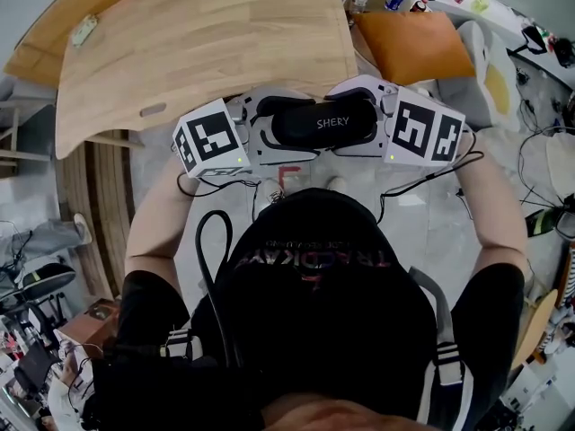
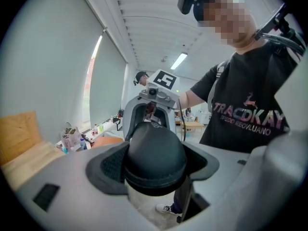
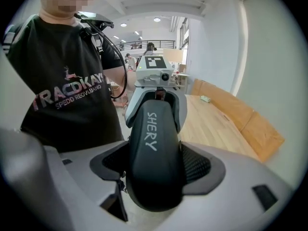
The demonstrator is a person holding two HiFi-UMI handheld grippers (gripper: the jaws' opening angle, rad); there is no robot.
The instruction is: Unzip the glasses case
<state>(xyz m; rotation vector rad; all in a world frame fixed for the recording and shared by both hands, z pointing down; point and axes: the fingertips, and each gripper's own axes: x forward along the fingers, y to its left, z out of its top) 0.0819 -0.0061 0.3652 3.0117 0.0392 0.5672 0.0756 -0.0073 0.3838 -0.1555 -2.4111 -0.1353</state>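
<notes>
Left hand-held gripper (image 2: 154,165), right hand-held gripper (image 3: 154,167), each clamped on closed black glasses case (image 1: 325,122)

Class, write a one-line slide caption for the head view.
The left gripper and right gripper clamp opposite ends of a black glasses case near a wooden table.

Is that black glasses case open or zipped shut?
Shut, as far as shows: the glasses case, clamped at each end by the left tongs and right tongs, shows no gap between its halves.
</notes>
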